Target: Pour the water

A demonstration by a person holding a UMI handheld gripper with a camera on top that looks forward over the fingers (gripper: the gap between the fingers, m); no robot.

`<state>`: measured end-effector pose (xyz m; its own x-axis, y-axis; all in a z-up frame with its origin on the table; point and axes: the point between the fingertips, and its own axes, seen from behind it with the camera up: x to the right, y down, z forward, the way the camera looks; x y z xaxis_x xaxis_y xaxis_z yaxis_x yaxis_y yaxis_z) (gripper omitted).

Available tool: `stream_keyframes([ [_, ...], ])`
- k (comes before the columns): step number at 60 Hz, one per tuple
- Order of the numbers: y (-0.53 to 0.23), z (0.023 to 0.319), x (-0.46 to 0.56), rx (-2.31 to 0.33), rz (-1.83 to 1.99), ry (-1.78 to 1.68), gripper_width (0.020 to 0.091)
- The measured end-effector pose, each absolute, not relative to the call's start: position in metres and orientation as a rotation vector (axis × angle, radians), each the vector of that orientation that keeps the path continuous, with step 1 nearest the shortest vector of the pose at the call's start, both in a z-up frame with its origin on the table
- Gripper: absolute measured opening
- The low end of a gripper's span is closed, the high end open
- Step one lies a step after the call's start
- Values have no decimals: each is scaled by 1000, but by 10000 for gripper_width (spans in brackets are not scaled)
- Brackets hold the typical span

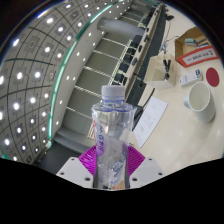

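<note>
A clear plastic water bottle (112, 130) with its cap on stands upright between my fingers, held up in the air with the ceiling behind it. My gripper (111, 160) is shut on the bottle's lower body, and the purple pads (92, 158) press on both its sides. A white cup (199, 100) stands on the desk off to the right, well beyond the bottle. The view is tilted, so the desk runs up the right side.
On the desk (170, 90) to the right lie white papers (150, 118), an orange-and-white box (196, 52) and a dark monitor (152, 50). A ceiling with many small lights (40, 70) and slatted panels (100, 70) fills the left and middle.
</note>
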<state>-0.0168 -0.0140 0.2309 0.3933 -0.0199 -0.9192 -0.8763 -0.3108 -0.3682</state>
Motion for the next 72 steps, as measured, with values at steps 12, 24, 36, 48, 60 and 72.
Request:
stream_keyframes([
  [12,-12,230,37,-1376,1551,1183,356],
  [24,-15,206,68,-1161,1813,1442,356],
  [36,-14,190,76,-1174,1867,1495,356],
  [48,-15,214,72,-1308,1835,1369,355],
  [60,-9,260,98,-1572,1482,931,357],
  [72,-3,325,180,-1647,965,528,357],
])
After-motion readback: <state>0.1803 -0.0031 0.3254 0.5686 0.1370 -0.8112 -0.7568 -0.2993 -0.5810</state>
